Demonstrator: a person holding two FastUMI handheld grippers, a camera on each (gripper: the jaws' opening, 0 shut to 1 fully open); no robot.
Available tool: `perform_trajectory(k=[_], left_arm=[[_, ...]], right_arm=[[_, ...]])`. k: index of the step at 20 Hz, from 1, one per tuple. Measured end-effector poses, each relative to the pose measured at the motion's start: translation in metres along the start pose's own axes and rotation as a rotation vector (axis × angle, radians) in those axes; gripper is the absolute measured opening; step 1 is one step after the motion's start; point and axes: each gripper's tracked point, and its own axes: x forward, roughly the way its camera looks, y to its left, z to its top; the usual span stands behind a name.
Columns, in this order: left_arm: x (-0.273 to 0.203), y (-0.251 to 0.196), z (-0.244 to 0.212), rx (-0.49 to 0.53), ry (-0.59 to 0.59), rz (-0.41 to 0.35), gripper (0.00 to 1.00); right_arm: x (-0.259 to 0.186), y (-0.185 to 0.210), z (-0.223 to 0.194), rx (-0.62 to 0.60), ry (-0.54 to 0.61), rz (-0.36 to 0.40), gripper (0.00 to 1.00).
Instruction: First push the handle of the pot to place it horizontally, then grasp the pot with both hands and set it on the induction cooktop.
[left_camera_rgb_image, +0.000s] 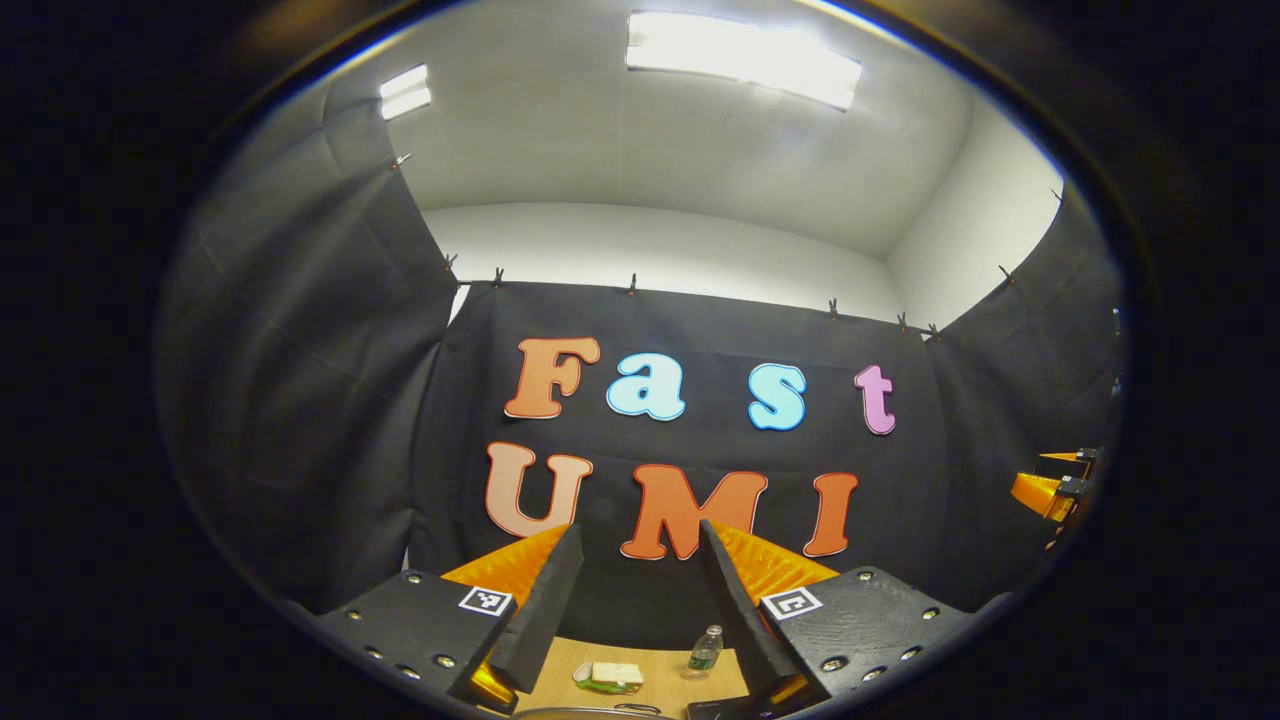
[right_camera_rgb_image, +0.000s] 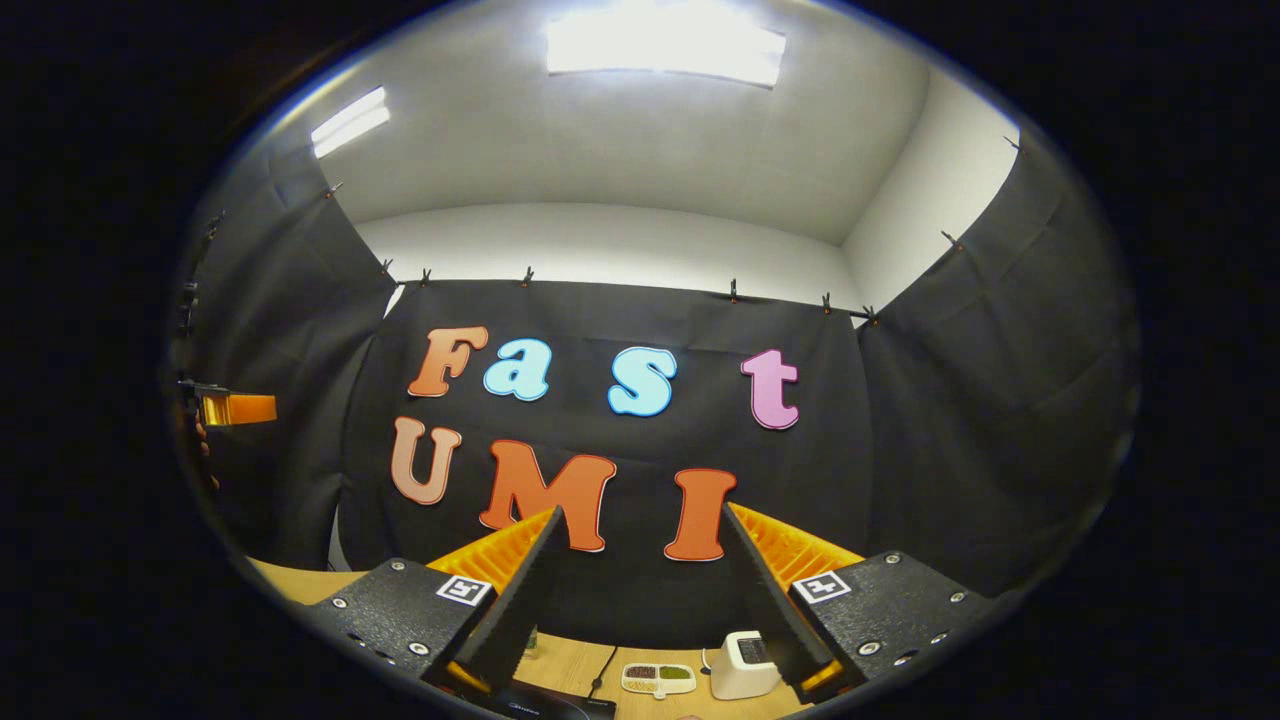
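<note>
Bottle (left_camera_rgb_image: 705, 648) between spread left claw (left_camera_rgb_image: 640, 545)

On my left gripper view I see a wooden worktop (left_camera_rgb_image: 640, 690) low in the picture, with a small clear water bottle (left_camera_rgb_image: 705, 650) standing upright on it. Near the bottle, to its left, lies a green dish (left_camera_rgb_image: 607, 680) with a pale block on it. On my right gripper view the same kind of worktop (right_camera_rgb_image: 290, 582) carries a small white device (right_camera_rgb_image: 742, 666) and, just beside it on the left, a flat white tray (right_camera_rgb_image: 657, 678) with dark and green fillings. A dark cable (right_camera_rgb_image: 603, 668) runs across the wood nearby.
</note>
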Motion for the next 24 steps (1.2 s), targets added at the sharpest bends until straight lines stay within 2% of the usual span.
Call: perform_trajectory(k=[5,7,12,16,17,18,19,20,21,22,24], left_arm=[[-0.004,0.013,0.004,-0.034,-0.065,0.042,0.75],[-0.006,0.008,-0.003,-0.055,-0.058,0.011,0.73],[-0.005,0.005,-0.042,-0.046,0.046,-0.026,0.74],[-0.009,-0.007,-0.079,-0.047,0.170,-0.088,0.78],[-0.009,-0.009,-0.090,-0.038,0.203,-0.103,0.75],[-0.012,-0.012,-0.099,-0.023,0.234,-0.129,0.53],[-0.016,-0.015,-0.110,-0.014,0.263,-0.145,0.48],[-0.020,-0.016,-0.119,-0.005,0.298,-0.168,0.34],[-0.023,-0.017,-0.137,-0.003,0.341,-0.169,0.26],[-0.029,-0.019,-0.150,-0.009,0.387,-0.194,0.04],[-0.039,-0.021,-0.176,-0.014,0.473,-0.200,0.03]], right_arm=[[0.000,-0.002,-0.004,0.009,-0.003,0.001,0.94],[-0.001,-0.001,-0.005,0.015,-0.001,0.007,0.94],[-0.005,0.008,-0.020,0.026,0.022,0.042,0.94],[-0.003,0.013,-0.033,0.022,0.044,0.047,0.94],[-0.003,0.015,-0.036,0.021,0.047,0.048,0.94],[-0.005,0.016,-0.040,0.019,0.049,0.048,0.94],[-0.006,0.017,-0.044,0.016,0.051,0.047,0.94],[-0.006,0.019,-0.046,0.015,0.052,0.045,0.94],[-0.007,0.020,-0.049,0.012,0.053,0.045,0.96],[-0.007,0.021,-0.052,0.008,0.053,0.045,0.94],[-0.009,0.024,-0.058,-0.003,0.049,0.045,0.96]])
